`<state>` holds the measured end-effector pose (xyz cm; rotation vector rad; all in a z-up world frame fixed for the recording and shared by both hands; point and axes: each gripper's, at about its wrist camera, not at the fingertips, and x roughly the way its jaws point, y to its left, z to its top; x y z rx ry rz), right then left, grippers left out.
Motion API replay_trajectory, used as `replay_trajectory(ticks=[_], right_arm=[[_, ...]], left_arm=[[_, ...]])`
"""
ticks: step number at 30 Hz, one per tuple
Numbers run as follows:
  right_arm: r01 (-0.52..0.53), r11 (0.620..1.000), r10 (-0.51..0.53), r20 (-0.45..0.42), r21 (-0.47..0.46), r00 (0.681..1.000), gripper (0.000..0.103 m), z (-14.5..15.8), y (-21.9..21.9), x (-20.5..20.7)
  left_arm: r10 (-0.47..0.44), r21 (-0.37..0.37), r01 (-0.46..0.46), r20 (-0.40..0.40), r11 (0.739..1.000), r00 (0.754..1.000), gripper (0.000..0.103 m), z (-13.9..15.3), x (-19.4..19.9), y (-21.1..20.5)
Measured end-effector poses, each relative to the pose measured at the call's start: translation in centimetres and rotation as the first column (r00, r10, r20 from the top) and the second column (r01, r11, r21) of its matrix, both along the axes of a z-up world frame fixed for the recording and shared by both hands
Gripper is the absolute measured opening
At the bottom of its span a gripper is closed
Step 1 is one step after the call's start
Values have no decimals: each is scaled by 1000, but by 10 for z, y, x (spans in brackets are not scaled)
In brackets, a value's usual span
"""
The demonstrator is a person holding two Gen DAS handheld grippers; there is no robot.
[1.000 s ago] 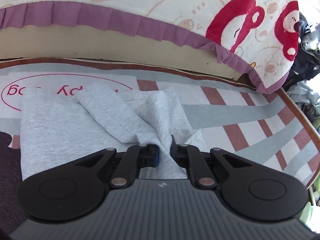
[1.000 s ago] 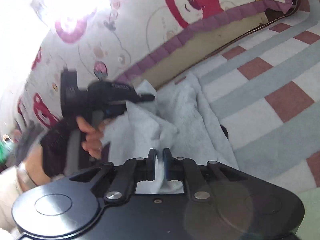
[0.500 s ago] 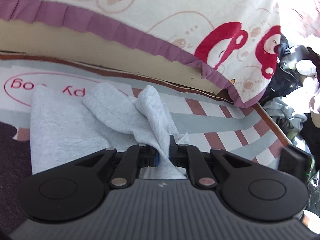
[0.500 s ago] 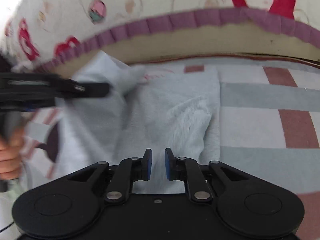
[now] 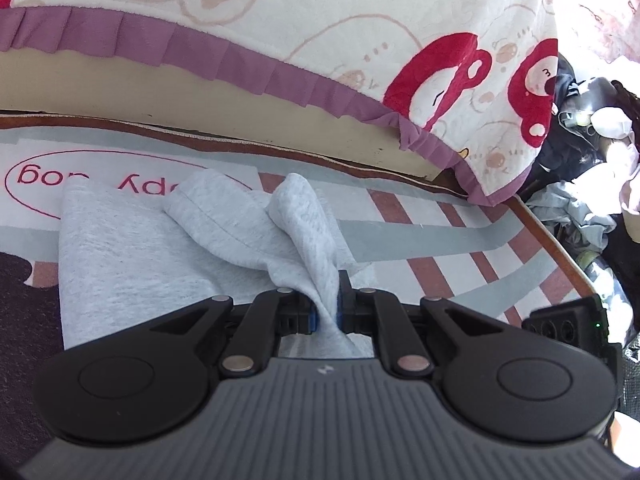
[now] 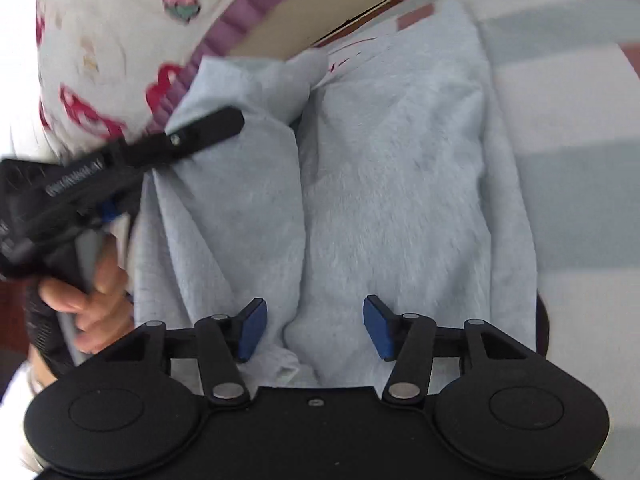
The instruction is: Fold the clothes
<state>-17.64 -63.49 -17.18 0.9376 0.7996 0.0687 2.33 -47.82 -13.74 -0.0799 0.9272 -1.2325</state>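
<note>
Garment (image 5: pixel 132 256): light grey, lying on the striped mat (image 5: pixel 420 240) on the floor, just beside the bed (image 5: pixel 280 40) with its purple frill.
Lie: mostly flat; long axis runs away from the right wrist camera toward the bed; one flap pulled up into a ridge.
Left gripper (image 5: pixel 326 308): jaws closed tight on that raised fold, cloth pinched between the pads.
Right gripper (image 6: pixel 314 330): jaws opening, wide apart, over the garment's near edge; pads (image 6: pixel 252 330) grip nothing.
Hand (image 6: pixel 92 300): wrapped round the left gripper's handle.
</note>
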Motion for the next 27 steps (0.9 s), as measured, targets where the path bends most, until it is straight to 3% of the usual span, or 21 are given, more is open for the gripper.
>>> replay_trajectory(ticks=[3, 7, 10, 13, 16, 17, 19, 22, 25, 27], right_arm=[[88, 996, -86, 64, -15, 994, 61, 7, -1, -24], [224, 941, -221, 40, -255, 974, 60, 22, 11, -56], [178, 900, -200, -14, -397, 980, 37, 21, 31, -69], [141, 894, -185, -62, -425, 981, 37, 7, 42, -79], [139, 856, -191, -55, -497, 980, 33, 1, 55, -82], [157, 836, -210, -42, -526, 977, 7, 2, 60, -84], [214, 795, -263, -4, -568, 965, 8, 6, 67, -93], [315, 782, -374, 0, -538, 928, 7, -2, 73, -105], [332, 729, -411, 4, -598, 912, 8, -7, 83, -104], [386, 677, -481, 20, -627, 876, 18, 2, 84, -106]], left_arm=[[12, -3, -12, -18, 1000, 1000, 8, -1, 1, 1], [10, -4, -10, -18, 1000, 1000, 8, 0, 3, 5], [7, -1, -7, -16, 1000, 1000, 8, -1, 4, 5], [7, 3, -7, -11, 1000, 1000, 8, 0, 2, 2], [9, 7, -9, 0, 1000, 1000, 8, 0, 0, 1], [10, 8, -10, 4, 1000, 1000, 8, 0, 0, 1], [12, 7, -12, 5, 1000, 1000, 8, -1, 0, 3], [18, 6, -18, -2, 1000, 1000, 8, -2, 1, 4], [22, 12, -22, -12, 1000, 1000, 8, -4, 2, 2], [16, 18, -16, -4, 1000, 1000, 8, -2, 2, 1]])
